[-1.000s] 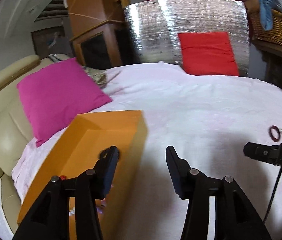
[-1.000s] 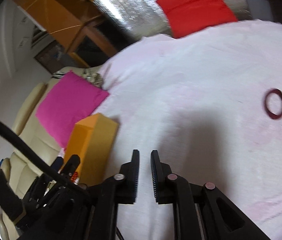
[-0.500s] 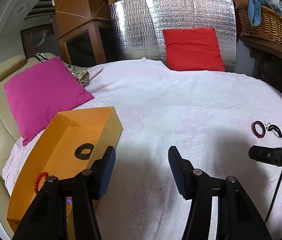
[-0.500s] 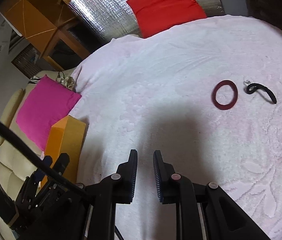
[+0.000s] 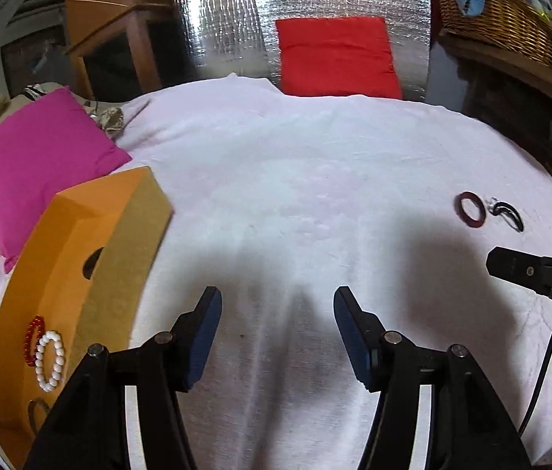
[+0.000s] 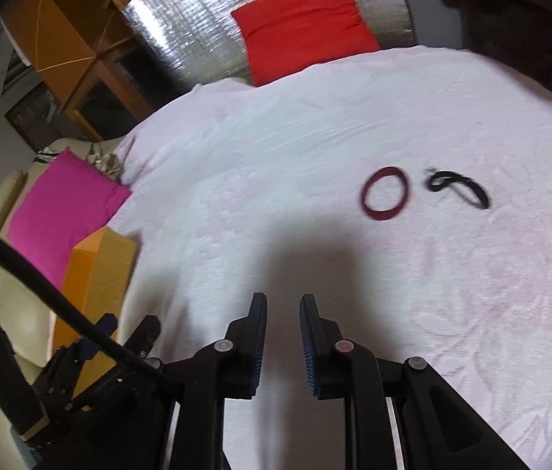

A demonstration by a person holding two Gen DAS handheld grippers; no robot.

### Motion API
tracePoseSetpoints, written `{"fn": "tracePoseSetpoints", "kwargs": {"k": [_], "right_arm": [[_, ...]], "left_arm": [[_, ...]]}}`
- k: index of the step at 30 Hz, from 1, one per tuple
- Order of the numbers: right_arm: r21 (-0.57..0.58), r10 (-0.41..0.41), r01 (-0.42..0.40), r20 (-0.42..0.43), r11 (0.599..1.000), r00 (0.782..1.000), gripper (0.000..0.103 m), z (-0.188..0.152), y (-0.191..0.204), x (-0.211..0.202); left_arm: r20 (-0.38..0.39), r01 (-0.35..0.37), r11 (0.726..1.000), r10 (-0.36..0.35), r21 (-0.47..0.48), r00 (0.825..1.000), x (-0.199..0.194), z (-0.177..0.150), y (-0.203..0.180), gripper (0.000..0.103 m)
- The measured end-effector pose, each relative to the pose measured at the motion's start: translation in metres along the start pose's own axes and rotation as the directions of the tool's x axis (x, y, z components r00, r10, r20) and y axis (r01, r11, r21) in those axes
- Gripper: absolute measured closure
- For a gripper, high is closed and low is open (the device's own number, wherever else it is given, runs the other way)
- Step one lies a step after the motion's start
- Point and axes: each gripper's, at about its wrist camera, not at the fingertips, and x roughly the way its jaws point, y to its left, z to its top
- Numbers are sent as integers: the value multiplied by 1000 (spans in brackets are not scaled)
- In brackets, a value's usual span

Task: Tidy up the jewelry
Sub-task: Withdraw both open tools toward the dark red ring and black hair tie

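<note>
At the far left, an orange box [image 5: 60, 274] is sitting on the white cloth [image 5: 295, 180], beside a pink cushion [image 5: 37, 156]. Inside the box a red bead bracelet [image 5: 32, 337] and a white bead bracelet [image 5: 49, 360] are lying touching each other, with a dark ring shape near them at the box's near end, too blurred to name.

Just right of the box, the left gripper [image 5: 276, 325] is pointing down at bare cloth. Its jaws have just been opening and are standing about half apart, with nothing between them.

Further right, the right gripper [image 6: 283, 333] is hovering over the cloth, its jaws standing only a narrow gap apart and holding nothing. In the left view its dark tip is showing at the right edge.

The jewelry still out is lying well ahead of the right gripper and to its right: a dark red ring [image 6: 385, 193], and just beside it on the right, not touching, a curved black piece [image 6: 460, 188] with a small shiny end. Both are lying far right of the left gripper's fingers [image 5: 348, 329].

A red cushion [image 5: 336, 56] is leaning on a silver panel [image 5: 221, 19] at the back.
</note>
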Motion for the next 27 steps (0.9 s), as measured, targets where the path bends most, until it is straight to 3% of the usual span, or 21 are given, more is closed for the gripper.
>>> {"fn": "tracePoseSetpoints", "kwargs": {"k": [5,10,17,27], "right_arm": [[27,-74,73,35,997,997,84,-5,-15,-10],[97,-162,161,4,982,987,84,-17,-34,-14],[58,-274,275,-33,960,961,84,-26,-32,-36],[-4,-290,290,13,957,957,77,-11,-7,-63]], "left_arm": [[-38,48,999,-48,9,998,3,-3,-3,42],[-48,80,997,-79,9,996,1,-5,-2,42],[-44,85,996,-84,33,995,-3,-8,-4,42],[-81,105,994,-103,26,991,11,-5,-19,42]]}}
